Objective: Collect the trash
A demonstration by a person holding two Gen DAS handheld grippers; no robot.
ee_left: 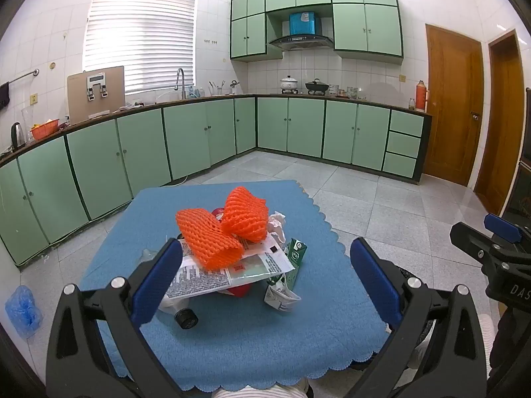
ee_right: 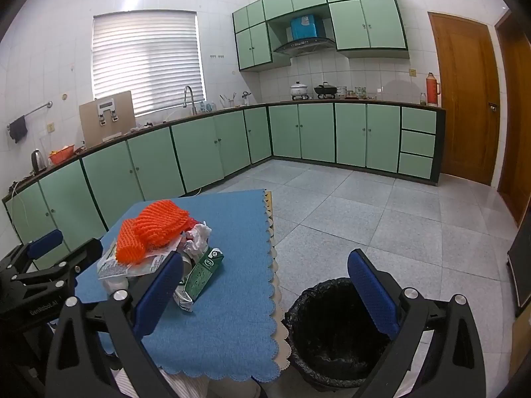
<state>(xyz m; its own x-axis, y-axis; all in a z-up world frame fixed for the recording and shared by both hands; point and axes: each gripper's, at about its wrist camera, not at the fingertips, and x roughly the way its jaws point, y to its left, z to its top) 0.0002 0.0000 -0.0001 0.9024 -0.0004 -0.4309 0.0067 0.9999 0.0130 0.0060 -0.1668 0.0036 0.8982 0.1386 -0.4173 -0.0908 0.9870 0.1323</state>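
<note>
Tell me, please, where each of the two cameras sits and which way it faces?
Left wrist: on the left tool, open, looking down over the trash pile on the blue table; right tool at its right edge.
Right wrist: on the right tool, open, above the table's right edge and black bin; left tool at left.
Both share the pile, table, green cabinets.
</note>
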